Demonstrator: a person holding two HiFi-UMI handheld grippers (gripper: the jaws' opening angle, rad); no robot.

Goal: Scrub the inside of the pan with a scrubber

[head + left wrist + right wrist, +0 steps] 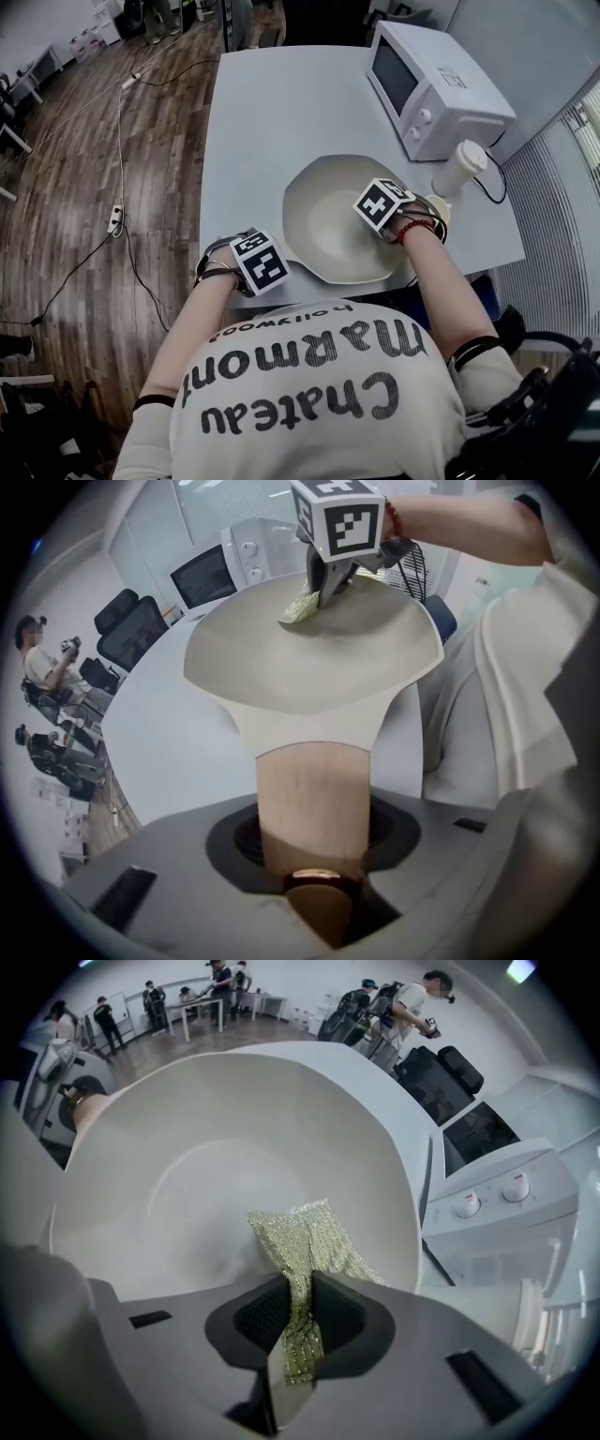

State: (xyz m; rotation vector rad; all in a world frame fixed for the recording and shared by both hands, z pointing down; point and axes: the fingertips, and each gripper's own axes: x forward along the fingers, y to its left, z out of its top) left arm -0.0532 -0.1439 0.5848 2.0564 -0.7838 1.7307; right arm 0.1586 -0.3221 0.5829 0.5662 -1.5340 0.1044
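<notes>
Here, a white bench (272,112) carries a microwave (436,84) at its far right and a wide, pale pan (328,216) at its near edge, in front of the person. A lidded white cup (459,167) stands just beside the pan's right rim, between pan and microwave.

The left gripper (314,834) points steeply down at the near left of the pan. Its jaws are closed narrow on the pan's wooden handle (314,785), pads pressing on both sides, which steadies the pan on the bench.

The right gripper (300,1314) hangs over the right side of the bowl. Its jaws are clamped on a gold mesh scrubber (305,1237), whose free end fans out below the jaws. That end appears to lie against the sloping inner wall on the right, short of the flat bottom.

Stage of task: pan braced and scrubber gripped and brought inside, so scrubbing is judged to be under way. The inner surface looks uniformly pale, with no suds, streaks or residue to mark which parts have been covered. The bottom and the left and far walls are taken as still to be worked.
</notes>
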